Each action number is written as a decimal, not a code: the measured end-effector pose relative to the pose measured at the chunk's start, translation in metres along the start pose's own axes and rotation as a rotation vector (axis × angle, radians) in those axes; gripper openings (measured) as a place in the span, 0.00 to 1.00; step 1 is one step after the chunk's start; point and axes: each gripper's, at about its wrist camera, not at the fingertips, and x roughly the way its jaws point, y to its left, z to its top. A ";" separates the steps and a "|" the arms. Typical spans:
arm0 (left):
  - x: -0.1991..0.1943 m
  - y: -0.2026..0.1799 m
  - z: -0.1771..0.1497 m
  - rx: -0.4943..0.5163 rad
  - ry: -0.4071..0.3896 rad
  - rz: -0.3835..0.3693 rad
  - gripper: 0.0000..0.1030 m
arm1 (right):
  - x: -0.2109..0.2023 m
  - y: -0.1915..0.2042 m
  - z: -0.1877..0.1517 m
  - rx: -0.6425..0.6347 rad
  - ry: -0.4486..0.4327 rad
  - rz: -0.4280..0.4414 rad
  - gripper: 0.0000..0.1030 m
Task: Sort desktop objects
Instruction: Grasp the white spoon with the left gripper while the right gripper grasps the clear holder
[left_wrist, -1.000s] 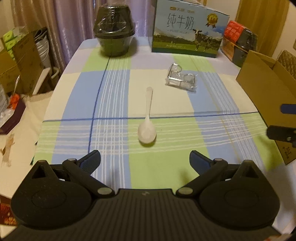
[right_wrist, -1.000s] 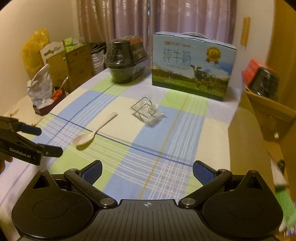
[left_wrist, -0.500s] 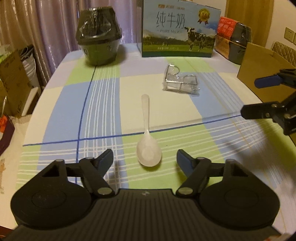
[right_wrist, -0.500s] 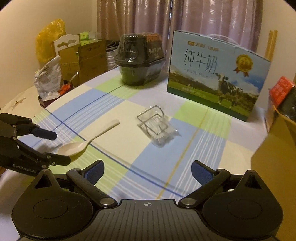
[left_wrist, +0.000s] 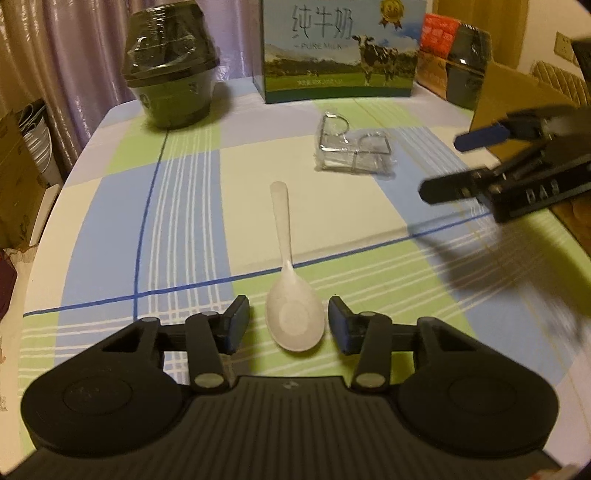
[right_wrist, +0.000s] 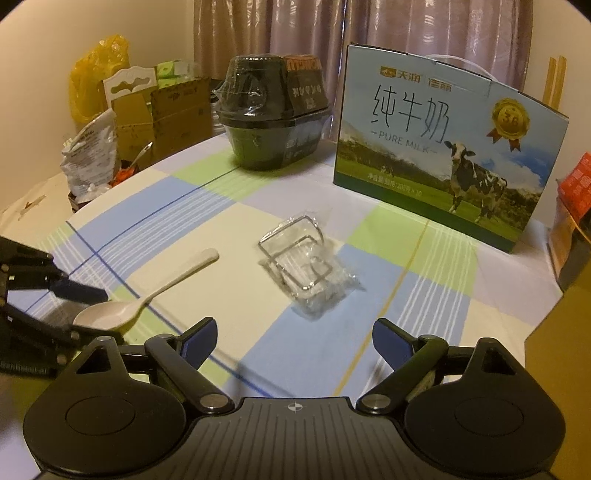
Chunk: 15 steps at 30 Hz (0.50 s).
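The left gripper (left_wrist: 289, 325) has just been closing, pads not yet touching the white spoon (left_wrist: 293, 321) bowl between them, while the right gripper (right_wrist: 293, 341) hangs released toward the wrapped wire rack (right_wrist: 308, 273).

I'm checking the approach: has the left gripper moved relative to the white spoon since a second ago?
Yes. The left gripper has come down and forward: the spoon, lying unmoved on the blue tablecloth line, now sits between its closing jaws, not yet touched.
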 end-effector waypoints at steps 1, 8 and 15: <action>0.000 -0.001 0.000 0.004 -0.003 0.001 0.39 | 0.001 0.000 0.001 -0.001 -0.002 -0.001 0.87; 0.000 -0.004 0.002 -0.005 0.008 0.020 0.27 | 0.008 -0.005 0.006 0.001 -0.014 0.001 0.86; -0.005 0.001 0.013 -0.043 -0.040 0.044 0.27 | 0.025 -0.011 0.011 -0.027 -0.015 0.003 0.85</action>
